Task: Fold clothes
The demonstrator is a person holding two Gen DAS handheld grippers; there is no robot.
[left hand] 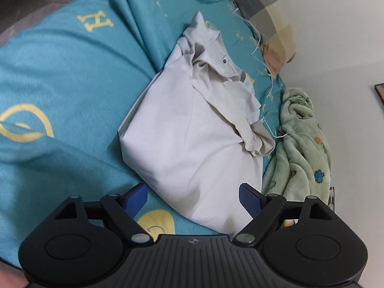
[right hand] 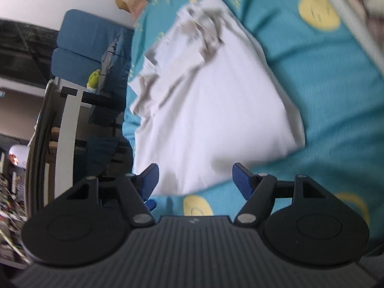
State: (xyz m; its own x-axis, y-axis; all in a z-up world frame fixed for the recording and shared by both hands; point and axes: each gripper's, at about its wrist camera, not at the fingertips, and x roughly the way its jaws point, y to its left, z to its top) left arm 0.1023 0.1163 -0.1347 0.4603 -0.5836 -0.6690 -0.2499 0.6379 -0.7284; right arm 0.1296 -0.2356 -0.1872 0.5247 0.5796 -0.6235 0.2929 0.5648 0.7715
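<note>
A white polo shirt [left hand: 189,129] lies folded into a compact rectangle on the teal bedsheet [left hand: 60,76], its grey-beige collar and button placket on top toward the far side. My left gripper [left hand: 193,194] hovers at the shirt's near edge, open, its blue pads apart with nothing pressed between them. In the right wrist view the same shirt [right hand: 211,110] appears blurred, and my right gripper [right hand: 194,180] stands open just above its near edge, holding nothing.
A green fleece blanket [left hand: 302,139] is bunched at the bed's edge beside the shirt. A checked pillow [left hand: 266,16] lies at the far end by the white wall. Blue cushions [right hand: 88,48] and a dark rack [right hand: 72,124] stand off the bed's side.
</note>
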